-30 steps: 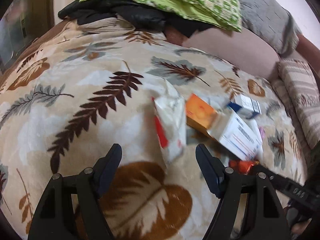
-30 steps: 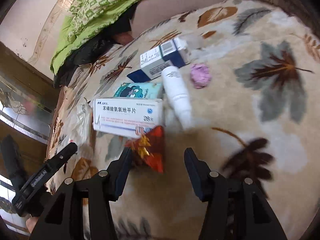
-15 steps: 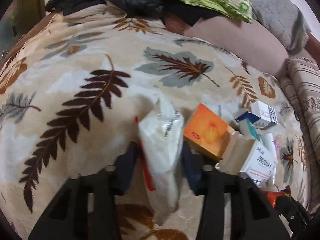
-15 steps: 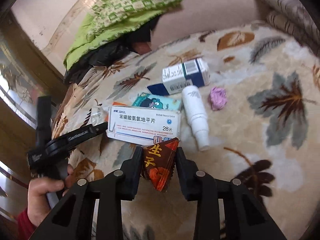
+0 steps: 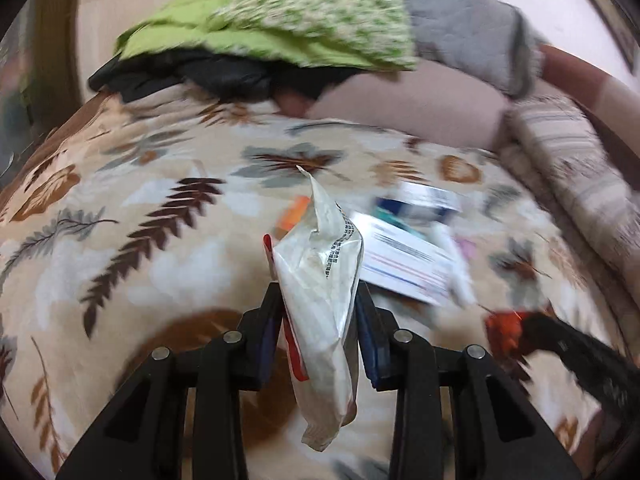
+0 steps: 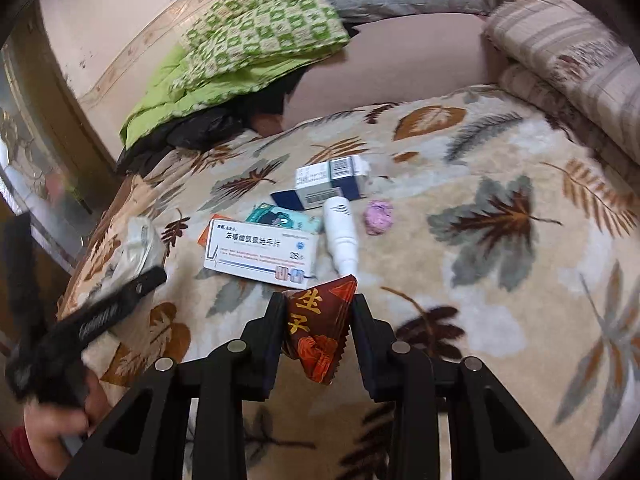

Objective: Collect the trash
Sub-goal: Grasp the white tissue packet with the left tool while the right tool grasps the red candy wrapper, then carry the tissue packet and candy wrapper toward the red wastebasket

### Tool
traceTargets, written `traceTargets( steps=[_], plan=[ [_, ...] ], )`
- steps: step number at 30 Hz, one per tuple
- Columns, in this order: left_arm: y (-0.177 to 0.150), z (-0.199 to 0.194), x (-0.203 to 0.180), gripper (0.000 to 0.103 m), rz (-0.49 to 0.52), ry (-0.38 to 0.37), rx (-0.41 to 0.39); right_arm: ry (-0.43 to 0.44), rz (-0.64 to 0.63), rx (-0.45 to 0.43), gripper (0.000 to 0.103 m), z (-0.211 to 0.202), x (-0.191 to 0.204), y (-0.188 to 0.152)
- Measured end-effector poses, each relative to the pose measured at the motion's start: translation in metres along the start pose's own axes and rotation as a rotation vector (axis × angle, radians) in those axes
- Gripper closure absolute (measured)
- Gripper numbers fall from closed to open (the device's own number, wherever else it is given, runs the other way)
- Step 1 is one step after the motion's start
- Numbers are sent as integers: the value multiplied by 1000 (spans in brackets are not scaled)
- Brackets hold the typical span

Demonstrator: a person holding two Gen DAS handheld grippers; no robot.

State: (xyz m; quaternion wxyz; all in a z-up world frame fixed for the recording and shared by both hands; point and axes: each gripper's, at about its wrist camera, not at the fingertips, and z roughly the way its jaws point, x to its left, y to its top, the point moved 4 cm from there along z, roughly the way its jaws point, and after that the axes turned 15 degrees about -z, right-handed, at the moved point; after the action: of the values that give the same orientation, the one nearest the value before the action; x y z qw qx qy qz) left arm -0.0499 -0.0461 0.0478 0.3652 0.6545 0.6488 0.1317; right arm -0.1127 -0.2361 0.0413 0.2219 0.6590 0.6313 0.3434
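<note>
left gripper point(image 5: 318, 312) is now clenching the white packet point(image 5: 320, 292), which a second ago was lying flat on the leaf-print blanket point(image 5: 120, 248) between spread fingers; it's hanging clear of the bed now. right gripper point(image 6: 318, 322) is likewise squeezing the red snack wrapper point(image 6: 320, 332), picked up from beside the white medicine box point(image 6: 262, 254). so two pieces of trash are in hand and probably ready to carry off. further out, the white bottle point(image 6: 340, 232), teal pack point(image 6: 282, 218), blue-and-white box point(image 6: 332, 180) and purple wad point(image 6: 379, 216) are still waiting. the orange box point(image 6: 208, 232) is mostly hiding behind the medicine box, the left view is smearing with motion, and no bin is showing anywhere.
</note>
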Motion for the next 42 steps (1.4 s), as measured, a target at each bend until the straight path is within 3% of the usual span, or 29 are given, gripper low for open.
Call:
traceTargets(
  steps=[4, 11, 25, 42],
  plan=[
    [-18, -1, -31, 69, 92, -56, 15, -65, 4, -34, 68, -25, -10, -9],
    [-38, 4, -55, 69, 189, -84, 40, -109, 67, -31, 68, -39, -30, -22],
    [-42, 5, -54, 69, 259, -9, -23, -232, -88, -16, 68, -38, -8, -36],
    [-43, 20, -51, 68, 268, 27, -5, -179, -72, 7, 68, -17, -9, -34]
  ],
)
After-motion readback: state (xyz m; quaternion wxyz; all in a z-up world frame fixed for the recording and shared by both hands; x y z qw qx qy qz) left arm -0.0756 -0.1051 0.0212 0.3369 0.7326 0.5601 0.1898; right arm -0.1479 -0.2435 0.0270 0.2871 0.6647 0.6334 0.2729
